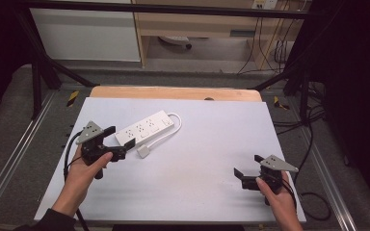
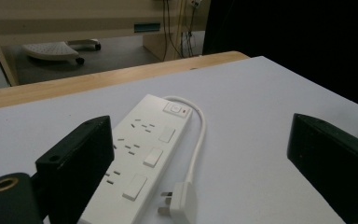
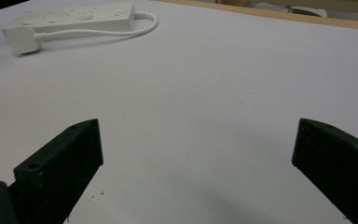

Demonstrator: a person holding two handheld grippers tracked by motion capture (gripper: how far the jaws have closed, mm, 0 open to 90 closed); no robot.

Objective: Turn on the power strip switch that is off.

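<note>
— Jaws on the left gripper (image 1: 122, 136) are standing wide apart with nothing between them, hovering at the near left end of the white power strip (image 1: 144, 128).

— So the strip is lying on the left part of the surface (image 1: 207, 159), its cord (image 2: 196, 140) looping round the far end and its plug (image 1: 144, 151) resting just beside the near edge?

— Yes. I'm judging the grab is coming: straddle the strip's body squarely across its width, keeping the plug out of the closing.

— And the right gripper (image 1: 247, 165)?

— It is waiting near the right edge, well apart from the strip, jaws spread and holding nothing.
</note>
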